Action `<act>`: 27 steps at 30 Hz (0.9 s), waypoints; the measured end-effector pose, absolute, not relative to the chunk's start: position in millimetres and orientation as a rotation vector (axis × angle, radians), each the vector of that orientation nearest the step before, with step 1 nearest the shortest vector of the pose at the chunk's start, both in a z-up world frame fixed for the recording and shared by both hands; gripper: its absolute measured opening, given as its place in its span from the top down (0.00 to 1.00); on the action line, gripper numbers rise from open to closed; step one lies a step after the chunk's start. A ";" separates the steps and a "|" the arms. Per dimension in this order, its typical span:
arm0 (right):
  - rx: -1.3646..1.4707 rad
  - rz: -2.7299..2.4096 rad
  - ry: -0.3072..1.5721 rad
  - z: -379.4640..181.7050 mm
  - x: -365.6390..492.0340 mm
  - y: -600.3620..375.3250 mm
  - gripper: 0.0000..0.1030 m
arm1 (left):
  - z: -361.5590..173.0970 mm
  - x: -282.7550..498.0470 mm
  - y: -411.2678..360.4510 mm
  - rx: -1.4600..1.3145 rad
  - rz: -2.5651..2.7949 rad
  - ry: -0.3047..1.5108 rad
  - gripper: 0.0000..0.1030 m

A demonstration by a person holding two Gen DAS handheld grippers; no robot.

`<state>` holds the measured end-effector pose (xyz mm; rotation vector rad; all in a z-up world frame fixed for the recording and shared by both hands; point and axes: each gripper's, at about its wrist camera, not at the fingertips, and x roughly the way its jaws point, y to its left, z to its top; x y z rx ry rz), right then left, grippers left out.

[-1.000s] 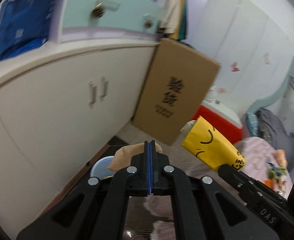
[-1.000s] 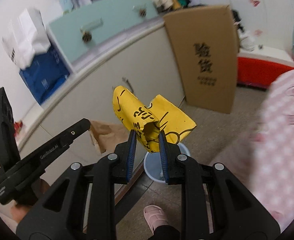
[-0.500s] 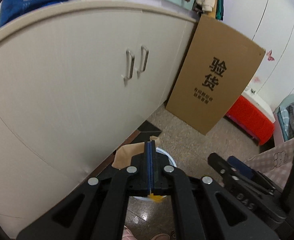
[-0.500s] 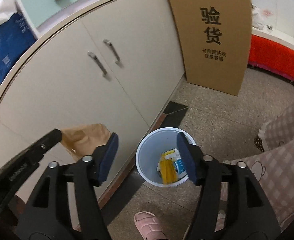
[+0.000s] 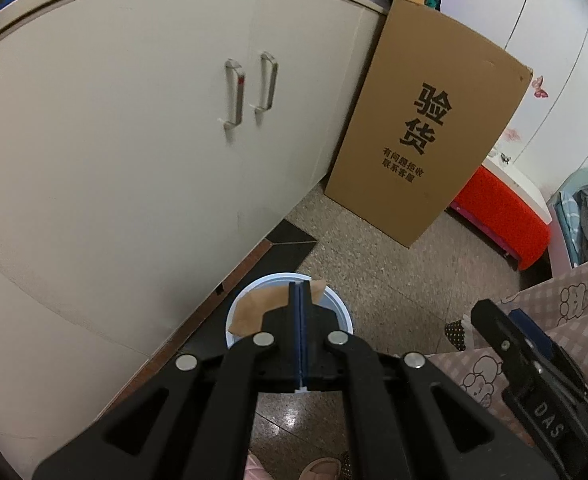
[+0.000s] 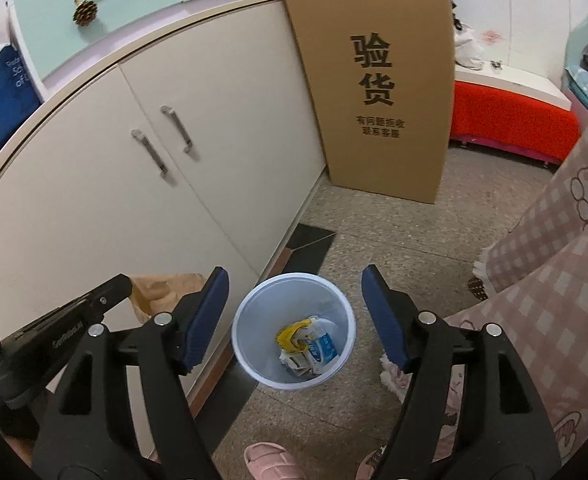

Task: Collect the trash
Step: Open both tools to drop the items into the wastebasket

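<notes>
A white waste bin (image 6: 254,320) stands on the floor by the cabinet. A yellow wrapper (image 6: 290,334) lies in it on other packaging. My right gripper (image 6: 294,278) hovers above the bin. Its jaws are opening and nothing is between them. My left gripper (image 5: 301,294) is shut on a piece of brown paper (image 5: 254,310), held over the bin's rim (image 5: 343,312). The right wrist view shows the same brown paper (image 6: 162,286) to the left of the bin, beside the cabinet door.
A cream cabinet (image 5: 134,140) with two handles runs along the left. A tall cardboard box (image 6: 377,80) leans at its far end, with a red bench (image 6: 509,120) behind. Pink checked fabric (image 6: 553,260) hangs at right. A pink slipper (image 6: 270,462) is near the bin.
My right gripper opened and the yellow wrapper dropped from it into the bin. Both grippers sank and tilted down toward the bin. The left one stays shut on the brown paper.
</notes>
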<state>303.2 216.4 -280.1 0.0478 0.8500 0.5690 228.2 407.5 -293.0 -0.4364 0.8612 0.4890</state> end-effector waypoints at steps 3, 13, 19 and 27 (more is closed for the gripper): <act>0.072 0.540 0.827 -279.8 305.4 208.1 0.34 | -297.2 242.6 407.5 -0.431 0.486 0.871 1.00; 0.136 0.503 0.814 -279.2 314.6 193.1 0.31 | -298.1 270.2 417.1 -0.501 0.534 0.818 0.31; 0.152 0.514 0.806 -265.0 307.4 190.2 0.31 | -292.3 252.8 408.3 -0.498 0.529 0.845 0.31; 0.170 0.550 0.747 -218.7 274.8 171.3 0.31 | -252.2 208.4 387.9 -0.493 0.527 0.815 0.31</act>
